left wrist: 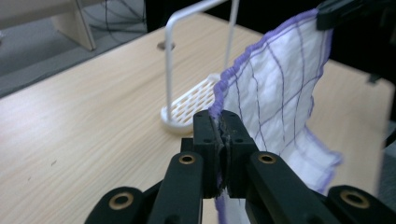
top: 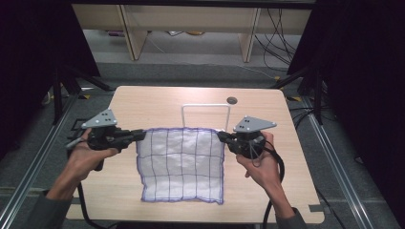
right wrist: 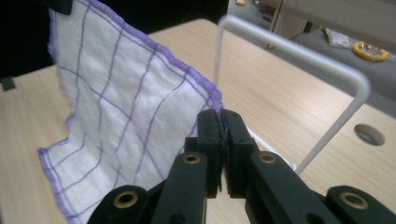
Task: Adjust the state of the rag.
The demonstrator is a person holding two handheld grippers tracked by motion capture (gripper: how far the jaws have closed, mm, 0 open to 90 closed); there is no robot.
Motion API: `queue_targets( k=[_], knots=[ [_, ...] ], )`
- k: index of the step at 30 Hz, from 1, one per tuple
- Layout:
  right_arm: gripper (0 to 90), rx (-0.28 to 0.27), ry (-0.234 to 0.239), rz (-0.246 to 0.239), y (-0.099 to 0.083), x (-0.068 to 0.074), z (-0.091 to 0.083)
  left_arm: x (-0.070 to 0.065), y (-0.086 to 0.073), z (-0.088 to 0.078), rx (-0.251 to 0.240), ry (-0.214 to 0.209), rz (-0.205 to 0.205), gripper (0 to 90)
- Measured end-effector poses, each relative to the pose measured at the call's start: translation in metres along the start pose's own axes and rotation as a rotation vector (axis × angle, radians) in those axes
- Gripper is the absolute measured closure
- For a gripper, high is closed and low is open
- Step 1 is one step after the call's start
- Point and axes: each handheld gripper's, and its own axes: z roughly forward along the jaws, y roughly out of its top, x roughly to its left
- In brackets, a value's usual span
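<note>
A white cloth [top: 184, 164] with a purple grid and purple hem hangs spread between both grippers over the wooden table [top: 143, 102]; its near edge lies on the tabletop. My left gripper [top: 142, 135] is shut on the cloth's far left corner [left wrist: 219, 105]. On the other side, my right gripper [top: 220, 136] is shut on the far right corner [right wrist: 215, 103]. In the left gripper view the cloth [left wrist: 280, 88] stretches away to the other gripper's jaws at the top right. In the right gripper view the cloth [right wrist: 126, 107] sags down to the table.
A white wire rack [top: 205, 112] with a perforated base [left wrist: 191, 100] stands just behind the cloth's top edge; its bar [right wrist: 299, 58] arches close to my right gripper. A cable hole [top: 232, 100] sits farther back. Desk legs and cables lie beyond the table.
</note>
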Motion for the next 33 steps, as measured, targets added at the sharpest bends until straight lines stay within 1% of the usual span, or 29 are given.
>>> queue_targets(
  k=[1, 2, 3, 4, 5, 6, 7, 8, 9, 10, 11, 12, 13, 14, 15, 17, 19, 20, 21, 22, 23, 24, 25, 26, 27, 28, 29, 30, 33],
  knots=[
    [87.9, 0.018, -0.005, 0.014, -0.006, -0.004, 0.008, 0.004, -0.005, 0.007, 0.000, 0.011, -0.015, 85.9],
    [87.9, 0.030, -0.003, 0.015, -0.009, -0.007, 0.014, 0.010, -0.012, 0.015, 0.014, 0.020, -0.026, 85.9],
    [87.9, 0.033, -0.008, 0.028, -0.014, -0.011, 0.022, 0.015, -0.018, 0.023, 0.011, 0.018, -0.033, 85.9],
    [87.9, 0.027, -0.011, 0.034, -0.018, -0.015, 0.029, 0.020, -0.024, 0.031, 0.018, 0.027, -0.043, 85.8],
    [87.9, 0.049, -0.007, 0.042, -0.022, -0.019, 0.035, 0.024, -0.028, 0.034, 0.020, 0.022, -0.049, 85.9],
    [87.9, 0.040, -0.013, 0.047, -0.025, -0.020, 0.039, 0.026, -0.032, 0.037, 0.032, 0.032, -0.049, 85.8],
    [87.9, 0.058, -0.008, 0.061, -0.027, -0.021, 0.040, 0.027, -0.037, 0.039, 0.023, 0.023, -0.049, 85.9],
    [87.9, 0.060, -0.006, 0.069, -0.029, -0.020, 0.042, 0.027, -0.040, 0.040, 0.027, 0.017, -0.049, 85.9],
    [87.9, 0.053, -0.003, 0.058, -0.031, -0.021, 0.043, 0.026, -0.043, 0.039, 0.036, 0.017, -0.046, 85.9],
    [87.9, 0.063, -0.006, 0.036, -0.033, -0.020, 0.042, 0.025, -0.045, 0.038, 0.029, 0.014, -0.037, 85.9],
    [87.9, 0.061, -0.006, 0.030, -0.036, -0.019, 0.041, 0.023, -0.046, 0.036, 0.040, 0.021, -0.032, 85.9],
    [87.9, 0.064, -0.004, 0.030, -0.037, -0.018, 0.040, 0.021, -0.048, 0.036, 0.035, 0.010, -0.020, 85.9],
    [87.8, 0.068, -0.006, 0.022, -0.040, -0.016, 0.039, 0.018, -0.050, 0.035, 0.046, 0.015, -0.004, 85.8],
    [87.8, 0.073, 0.000, 0.031, -0.043, -0.013, 0.039, 0.016, -0.053, 0.035, 0.055, 0.015, 0.003, 85.8],
    [87.9, 0.069, 0.007, 0.006, -0.045, -0.013, 0.039, 0.013, -0.055, 0.036, 0.052, 0.004, 0.007, 85.9],
    [87.8, 0.088, 0.016, 0.006, -0.050, -0.010, 0.038, 0.007, -0.062, 0.037, 0.076, -0.005, 0.033, 85.8],
    [87.8, 0.108, 0.033, -0.002, -0.058, -0.006, 0.039, 0.002, -0.068, 0.039, 0.090, -0.009, 0.043, 85.8],
    [87.8, 0.115, 0.039, 0.001, -0.061, -0.005, 0.040, -0.001, -0.072, 0.040, 0.103, -0.017, 0.052, 85.7],
    [87.8, 0.126, 0.042, -0.010, -0.066, -0.004, 0.040, -0.002, -0.074, 0.041, 0.109, -0.026, 0.061, 85.7],
    [87.8, 0.132, 0.046, 0.009, -0.069, -0.002, 0.038, -0.005, -0.077, 0.041, 0.113, -0.027, 0.057, 85.7],
    [87.8, 0.129, 0.049, -0.010, -0.072, -0.001, 0.038, -0.007, -0.080, 0.042, 0.115, -0.036, 0.059, 85.7],
    [87.7, 0.135, 0.064, -0.011, -0.076, 0.002, 0.037, -0.009, -0.083, 0.041, 0.121, -0.042, 0.067, 85.7],
    [87.8, 0.146, 0.069, -0.005, -0.079, 0.005, 0.035, -0.011, -0.086, 0.040, 0.133, -0.048, 0.073, 85.6],
    [87.7, 0.143, 0.066, -0.012, -0.083, 0.007, 0.033, -0.015, -0.090, 0.040, 0.133, -0.053, 0.071, 85.6],
    [87.6, 0.145, 0.077, -0.017, -0.086, 0.011, 0.032, -0.017, -0.093, 0.038, 0.148, -0.061, 0.084, 85.5],
    [87.6, 0.146, 0.084, -0.025, -0.089, 0.014, 0.030, -0.022, -0.097, 0.038, 0.144, -0.066, 0.076, 85.4],
    [87.5, 0.146, 0.078, -0.020, -0.093, 0.017, 0.027, -0.025, -0.100, 0.037, 0.154, -0.075, 0.079, 85.4],
    [87.5, 0.147, 0.084, -0.015, -0.096, 0.020, 0.026, -0.027, -0.103, 0.038, 0.157, -0.081, 0.083, 85.4],
    [87.3, 0.162, 0.098, -0.018, -0.104, 0.028, 0.023, -0.032, -0.111, 0.039, 0.184, -0.099, 0.077, 85.3]
  ],
)
